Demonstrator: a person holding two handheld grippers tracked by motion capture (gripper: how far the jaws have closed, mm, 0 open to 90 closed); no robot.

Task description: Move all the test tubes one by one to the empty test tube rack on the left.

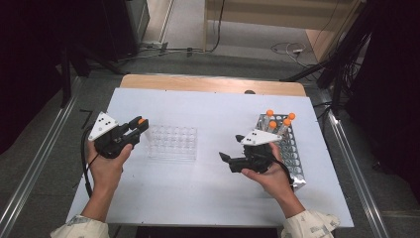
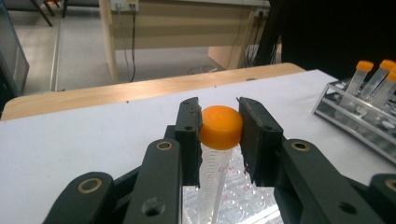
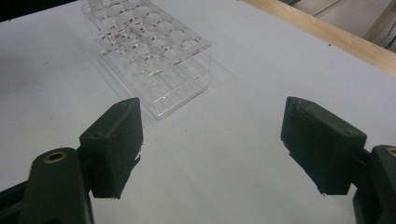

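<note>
left gripper [image 2: 219, 128] clamps 1 orange-capped tube [image 2: 219, 128] upright by its cap, at the clear rack's [image 1: 172, 142] left end; right gripper [image 3: 212, 144] gapes, empty, farther off.

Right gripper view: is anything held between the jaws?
No: the right gripper stands with its jaws wide apart, with bare white table between them and the clear rack farther off.

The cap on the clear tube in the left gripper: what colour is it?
Orange; the cap shows best in the left gripper view.
</note>
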